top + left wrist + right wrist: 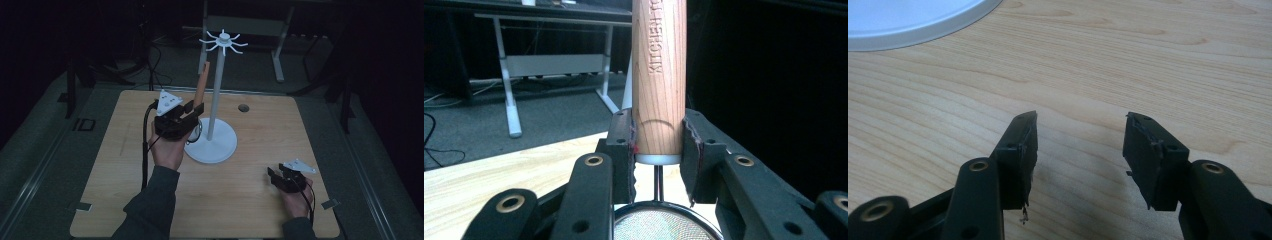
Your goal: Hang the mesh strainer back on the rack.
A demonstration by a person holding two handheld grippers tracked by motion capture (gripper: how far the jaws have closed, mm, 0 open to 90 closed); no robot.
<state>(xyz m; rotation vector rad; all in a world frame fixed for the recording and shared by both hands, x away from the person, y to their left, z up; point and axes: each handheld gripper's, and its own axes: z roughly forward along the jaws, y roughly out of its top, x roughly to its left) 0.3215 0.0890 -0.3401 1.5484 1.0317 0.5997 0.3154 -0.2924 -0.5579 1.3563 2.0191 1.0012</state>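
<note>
Strainer [664, 222] handle [659, 75] sits clamped in the left gripper [192, 111], right gripper [1080, 150] jaws apart; tilted like that it could clip the rack [214, 100] pole.

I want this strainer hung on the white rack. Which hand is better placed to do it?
Left. The left gripper already clamps the strainer's wooden handle beside the rack; the right gripper rests open, away from it.

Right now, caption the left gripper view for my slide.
Left gripper clamps a strainer's wooden handle upright, mesh bowl below.
</note>
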